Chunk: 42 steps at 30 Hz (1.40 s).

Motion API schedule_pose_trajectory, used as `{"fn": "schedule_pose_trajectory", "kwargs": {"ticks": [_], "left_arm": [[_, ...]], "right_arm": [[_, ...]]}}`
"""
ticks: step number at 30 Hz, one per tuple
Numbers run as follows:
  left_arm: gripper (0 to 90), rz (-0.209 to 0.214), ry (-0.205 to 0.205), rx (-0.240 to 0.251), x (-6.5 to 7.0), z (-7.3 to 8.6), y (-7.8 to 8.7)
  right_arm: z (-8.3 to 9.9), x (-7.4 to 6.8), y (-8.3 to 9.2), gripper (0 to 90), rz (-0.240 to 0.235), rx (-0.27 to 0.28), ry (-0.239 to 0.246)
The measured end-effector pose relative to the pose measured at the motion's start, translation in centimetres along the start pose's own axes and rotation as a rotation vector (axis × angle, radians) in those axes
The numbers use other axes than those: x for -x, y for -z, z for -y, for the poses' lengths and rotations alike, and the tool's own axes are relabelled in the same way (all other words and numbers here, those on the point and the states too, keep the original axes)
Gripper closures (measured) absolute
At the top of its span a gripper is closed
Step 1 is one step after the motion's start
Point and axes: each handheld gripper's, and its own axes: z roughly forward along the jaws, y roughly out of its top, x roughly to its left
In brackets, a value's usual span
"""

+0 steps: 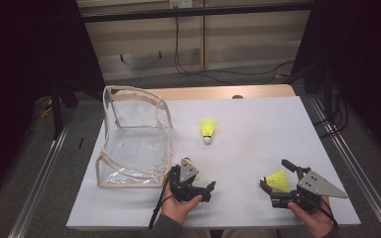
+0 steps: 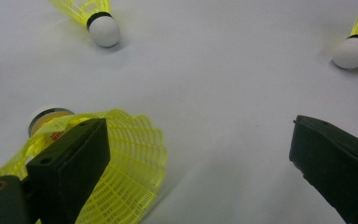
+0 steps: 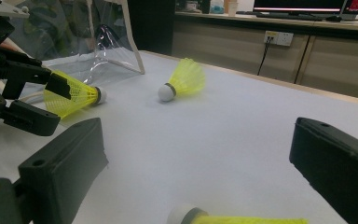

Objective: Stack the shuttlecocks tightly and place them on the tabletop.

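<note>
Three yellow shuttlecocks with white cork heads lie on the white table. One shuttlecock [image 1: 208, 130] rests mid-table, clear of both grippers. A second shuttlecock [image 2: 126, 163] lies against the left jaw of my left gripper [image 2: 198, 154], whose jaws stand wide open around it. In the right gripper view that left gripper [image 3: 44, 102] straddles the same shuttlecock [image 3: 74, 95]. The third shuttlecock [image 1: 277, 179] lies between the open jaws of my right gripper [image 1: 277, 174], and its head [image 3: 186, 217] shows low between those jaws.
A clear plastic pouch [image 1: 134, 144] with beige trim stands open at the table's left side. The white board [image 1: 258, 124] stretches out past the grippers. Metal rails run along both sides of the table, and cables lie on the floor behind it.
</note>
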Motion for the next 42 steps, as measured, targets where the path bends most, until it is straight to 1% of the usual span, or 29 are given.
{"fn": "schedule_pose_trajectory", "kwargs": {"ticks": [4, 5, 7, 10, 15, 19, 20, 22, 25, 26, 27, 28, 33, 35, 39, 42], "left_arm": [[6.0, -0.005, 0.002, 0.013, 0.2, -0.2, -0.4], [6.0, -0.006, -0.007, 0.008, 0.2, -0.3, -0.5], [6.3, -0.007, -0.012, 0.008, 0.3, -0.4, -0.6], [7.3, 0.008, -0.011, 0.019, 0.5, -0.6, -0.8], [7.6, 0.015, -0.009, 0.025, 0.6, -0.9, -1.2], [8.0, 0.018, 0.003, 0.034, 0.5, -1.1, -1.5], [8.0, 0.015, -0.008, 0.027, 0.5, -1.2, -1.5], [8.1, 0.018, -0.005, 0.029, 0.6, -1.2, -1.7], [8.3, 0.01, 0.002, 0.023, 0.5, -1.2, -1.9], [8.5, 0.007, -0.001, 0.018, 0.4, -1.2, -1.9], [8.4, 0.005, 0.003, 0.025, 0.4, -1.2, -2.0], [8.6, 0.002, -0.005, 0.026, 0.4, -1.3, -2.0], [9.1, 0.004, -0.003, 0.016, 0.4, -1.3, -1.7], [9.5, 0.005, 0.006, 0.013, 0.6, -1.2, -1.6], [14.1, -0.019, -0.019, -0.013, 0.8, -1.1, -1.1], [17.1, -0.041, 0.002, -0.014, 0.6, -0.9, -1.0]], "right_arm": [[0.0, 0.0, 0.0, 2.8, 0.0, 0.002, 0.002], [0.0, 0.0, 0.0, 2.7, -0.001, 0.002, 0.002], [0.0, 0.0, 0.0, 2.7, -0.002, 0.002, 0.003], [0.0, 0.0, 0.0, 2.7, -0.003, 0.002, 0.002], [0.0, 0.0, 0.0, 2.7, -0.002, 0.002, 0.002], [0.0, 0.0, 0.0, 2.7, 0.0, 0.001, -0.001], [0.0, 0.0, 0.0, 2.8, 0.002, 0.0, -0.002], [0.0, 0.0, 0.0, 2.7, -0.001, 0.001, -0.001], [0.0, 0.0, 0.0, 2.7, 0.001, 0.002, 0.001], [0.0, 0.0, 0.0, 2.7, 0.001, 0.001, 0.0], [0.0, 0.0, 0.0, 2.7, 0.0, 0.001, -0.001], [0.0, 0.0, 0.0, 2.7, 0.0, 0.0, 0.0], [0.0, 0.0, 0.0, 2.7, -0.001, 0.002, 0.001], [0.0, 0.0, 0.0, 2.8, 0.0, 0.001, 0.001], [0.0, 0.0, 0.0, 2.8, -0.004, 0.003, 0.001], [0.0, -0.1, 0.0, 2.8, -0.005, 0.004, -0.001]]}}
